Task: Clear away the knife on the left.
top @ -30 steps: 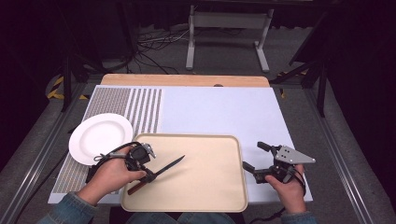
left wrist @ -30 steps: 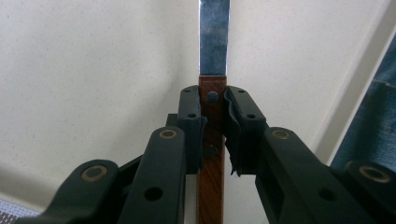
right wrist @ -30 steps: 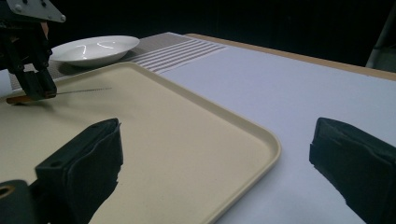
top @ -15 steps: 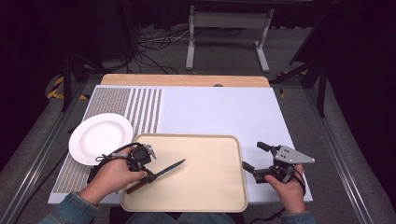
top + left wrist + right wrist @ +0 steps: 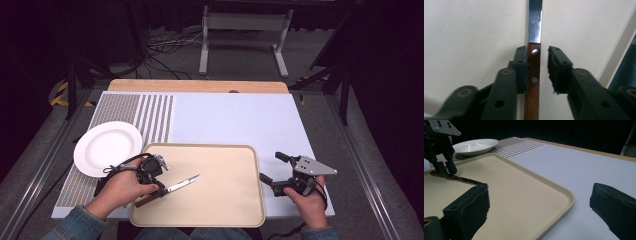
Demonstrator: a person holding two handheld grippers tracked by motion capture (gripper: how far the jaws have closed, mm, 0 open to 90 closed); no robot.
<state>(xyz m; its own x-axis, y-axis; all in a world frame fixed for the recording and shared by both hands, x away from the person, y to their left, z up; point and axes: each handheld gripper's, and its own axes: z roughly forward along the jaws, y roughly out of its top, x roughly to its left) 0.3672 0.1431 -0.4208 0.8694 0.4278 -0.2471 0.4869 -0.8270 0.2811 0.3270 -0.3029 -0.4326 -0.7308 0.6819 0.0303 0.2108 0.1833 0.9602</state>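
Lower left of high view: left gripper jaws apart, straddling knife handle, blade running straight ahead. Right gripper open, well apart.

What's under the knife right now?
The knife lies flat on the beige tray, wooden handle between the open jaws of the left hand-held gripper, one jaw touching it. The tray surface directly beneath the knife is covered.

A tray sits at the table's near edge with a knife on its left part; a plate lies just left of the tray.
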